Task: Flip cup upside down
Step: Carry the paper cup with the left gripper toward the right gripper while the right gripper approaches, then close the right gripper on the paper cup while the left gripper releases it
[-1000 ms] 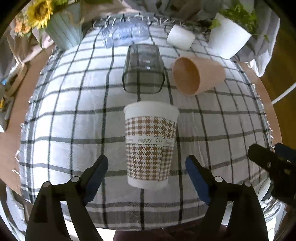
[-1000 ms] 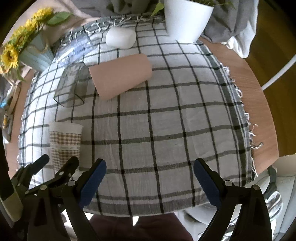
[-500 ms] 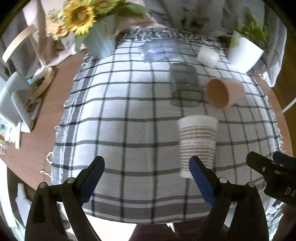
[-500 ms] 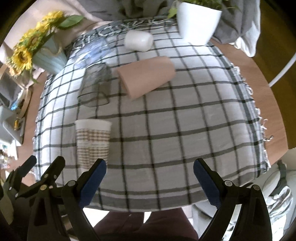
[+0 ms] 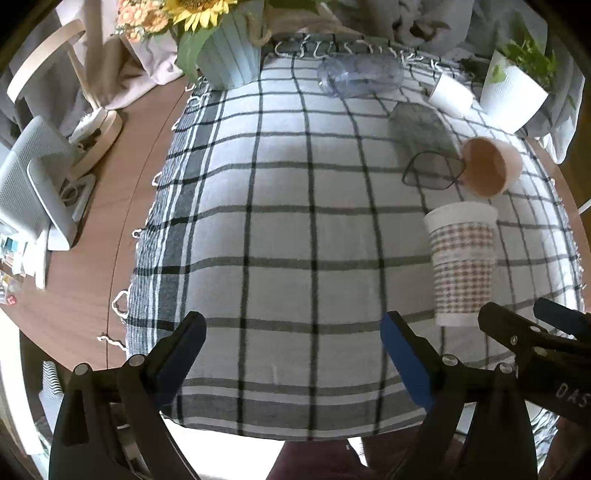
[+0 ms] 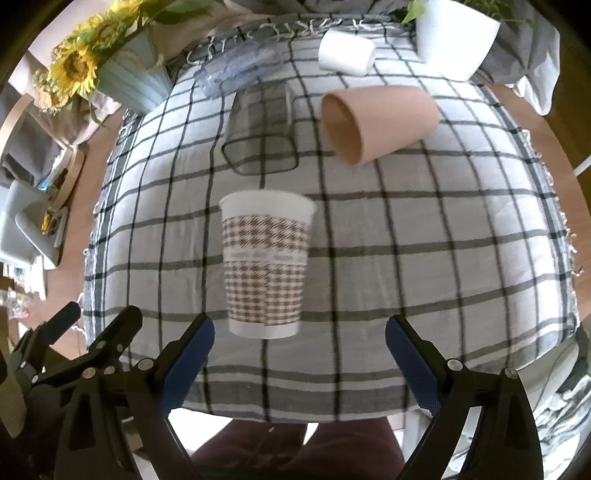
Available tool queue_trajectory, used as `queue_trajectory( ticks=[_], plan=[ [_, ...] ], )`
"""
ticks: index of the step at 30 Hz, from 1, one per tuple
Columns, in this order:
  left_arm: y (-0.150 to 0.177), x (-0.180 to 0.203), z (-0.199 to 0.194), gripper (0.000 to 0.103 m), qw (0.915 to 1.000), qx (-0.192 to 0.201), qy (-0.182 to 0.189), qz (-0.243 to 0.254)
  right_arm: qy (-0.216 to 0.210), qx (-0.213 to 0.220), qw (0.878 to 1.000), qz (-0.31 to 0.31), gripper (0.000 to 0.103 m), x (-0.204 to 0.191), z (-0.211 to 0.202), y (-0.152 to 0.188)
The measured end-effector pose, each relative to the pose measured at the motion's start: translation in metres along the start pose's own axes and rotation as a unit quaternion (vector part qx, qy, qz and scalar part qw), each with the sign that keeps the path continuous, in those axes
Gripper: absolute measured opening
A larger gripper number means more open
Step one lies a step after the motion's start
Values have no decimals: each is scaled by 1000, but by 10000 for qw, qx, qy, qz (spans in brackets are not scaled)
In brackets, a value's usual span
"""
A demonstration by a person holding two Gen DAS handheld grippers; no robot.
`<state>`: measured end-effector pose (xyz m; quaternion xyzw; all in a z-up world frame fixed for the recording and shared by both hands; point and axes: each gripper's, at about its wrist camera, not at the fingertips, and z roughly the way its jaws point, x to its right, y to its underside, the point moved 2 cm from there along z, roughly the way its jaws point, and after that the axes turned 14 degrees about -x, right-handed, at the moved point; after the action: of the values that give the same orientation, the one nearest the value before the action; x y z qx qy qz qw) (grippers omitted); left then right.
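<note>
A paper cup [image 6: 266,268] with a brown houndstooth pattern stands with its wide rim up on the checked tablecloth [image 6: 424,266]. My right gripper [image 6: 300,338] is open and empty, just short of the cup, which sits ahead of the gap and nearer the left finger. In the left wrist view the cup [image 5: 461,263] is at the right. My left gripper [image 5: 293,334] is open and empty over bare cloth, left of the cup. The right gripper's fingers [image 5: 517,338] show at that view's right edge.
Behind the paper cup lie a dark clear square tumbler [image 6: 260,129], a tan cup [image 6: 380,122], a small white cup [image 6: 345,51] and a clear plastic cup [image 6: 236,66], all on their sides. A sunflower vase [image 6: 129,79] and a white plant pot [image 6: 454,35] stand at the back.
My left gripper has swung left, away from the paper cup. My right gripper has swung left, so the cup now stands centred before it. The cup has not moved.
</note>
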<state>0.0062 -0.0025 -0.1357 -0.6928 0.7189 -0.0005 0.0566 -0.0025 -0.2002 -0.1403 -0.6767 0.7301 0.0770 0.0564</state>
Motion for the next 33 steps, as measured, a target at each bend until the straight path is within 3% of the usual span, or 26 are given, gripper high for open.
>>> queue_trajectory(
  ticks=[6, 14, 20, 23, 33],
  plan=[
    [1, -9, 16, 97, 9998, -178, 34, 9, -42, -216, 9997, 86, 84, -9, 24, 0],
    [-1, -12, 32, 97, 9995, -298, 83, 77, 55, -170, 9998, 131, 76, -16, 38, -4],
    [-1, -12, 36, 97, 9992, -344, 160, 138, 15, -152, 9998, 153, 65, -19, 43, -7],
    [-1, -10, 36, 97, 9991, -342, 208, 172, -4, -89, 9999, 146, 54, -20, 41, -5],
    [-2, -4, 28, 97, 9986, -233, 384, 264, 46, 17, 9997, 235, 53, -11, 22, 5]
  ],
)
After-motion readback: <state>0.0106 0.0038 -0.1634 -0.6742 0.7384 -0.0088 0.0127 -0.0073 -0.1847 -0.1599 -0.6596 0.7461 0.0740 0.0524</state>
